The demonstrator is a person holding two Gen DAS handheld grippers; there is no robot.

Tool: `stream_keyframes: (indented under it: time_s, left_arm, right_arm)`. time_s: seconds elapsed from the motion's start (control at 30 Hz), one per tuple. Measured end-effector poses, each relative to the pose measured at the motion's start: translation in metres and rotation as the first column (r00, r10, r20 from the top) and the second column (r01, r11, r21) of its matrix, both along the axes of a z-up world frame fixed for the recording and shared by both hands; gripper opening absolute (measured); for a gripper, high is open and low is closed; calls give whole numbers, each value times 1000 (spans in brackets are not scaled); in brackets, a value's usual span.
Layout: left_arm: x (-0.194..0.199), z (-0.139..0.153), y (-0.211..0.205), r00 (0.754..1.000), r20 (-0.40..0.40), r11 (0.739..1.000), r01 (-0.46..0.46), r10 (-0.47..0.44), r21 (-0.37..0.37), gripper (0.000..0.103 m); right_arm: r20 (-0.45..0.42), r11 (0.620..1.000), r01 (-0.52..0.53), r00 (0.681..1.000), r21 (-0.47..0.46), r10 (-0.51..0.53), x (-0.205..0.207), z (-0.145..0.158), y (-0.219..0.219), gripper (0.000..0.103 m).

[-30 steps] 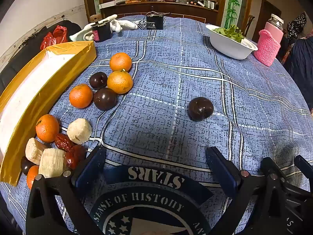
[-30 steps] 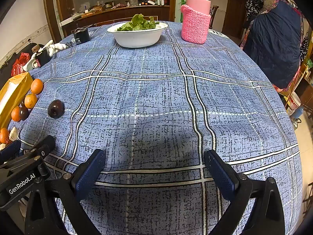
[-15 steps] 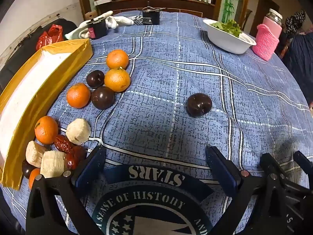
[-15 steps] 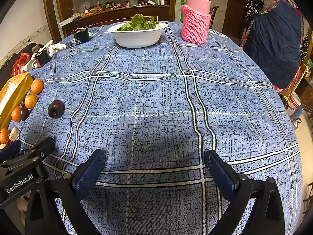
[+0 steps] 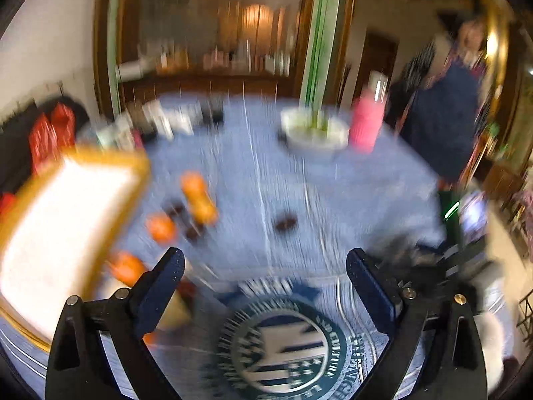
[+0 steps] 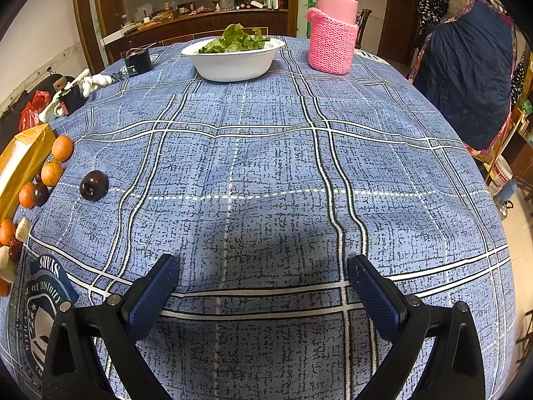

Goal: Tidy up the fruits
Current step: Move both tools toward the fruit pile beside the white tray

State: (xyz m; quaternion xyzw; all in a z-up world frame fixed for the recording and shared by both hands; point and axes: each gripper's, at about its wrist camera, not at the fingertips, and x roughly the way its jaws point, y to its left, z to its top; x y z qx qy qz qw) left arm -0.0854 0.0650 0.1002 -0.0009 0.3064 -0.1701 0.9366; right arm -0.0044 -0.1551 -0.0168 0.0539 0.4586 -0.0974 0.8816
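Observation:
The left wrist view is heavily blurred. My left gripper is open and empty, high above the near table edge. Beyond it lie blurred oranges, dark plums and one lone dark plum on the blue cloth. A yellow-edged white tray lies at the left. My right gripper is open and empty over bare cloth. In the right wrist view the lone plum sits at the left, with oranges and other fruit beside the tray.
A white bowl of lettuce and a pink-sleeved bottle stand at the far side. A black box and white gloves lie at the far left. A person in a dark coat stands at the right.
The left gripper has swung up and back fast, so its view is blurred and shows more of the room. It has left the right wrist view. The right gripper has not moved.

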Motion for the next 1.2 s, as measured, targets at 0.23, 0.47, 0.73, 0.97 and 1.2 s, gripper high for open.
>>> stream_keyframes:
  time_s: [0.23, 0.47, 0.73, 0.97, 1.2]
  left_arm:
    - [-38, 69, 130, 974, 211, 977, -43, 88, -210, 103]
    - [-31, 43, 197, 975, 50, 943, -194, 215, -270, 103]
    - [-26, 33, 213, 971, 49, 931, -208, 232, -300, 103]
    - [-26, 36, 215, 975, 70, 951, -186, 209, -247, 98]
    - [-17, 27, 225, 980, 20, 944, -187, 200, -273, 75]
  right_arm:
    - [-42, 1000, -5, 999, 18, 6, 0, 3, -3, 103]
    - [-119, 994, 104, 988, 39, -99, 0, 13, 0, 87]
    - [24, 980, -91, 996, 178, 88, -17, 52, 65, 54]
    - [58, 896, -369, 929, 248, 366, -16, 47, 169, 40]
    - [91, 826, -511, 859, 240, 505, -23, 45, 221, 34]
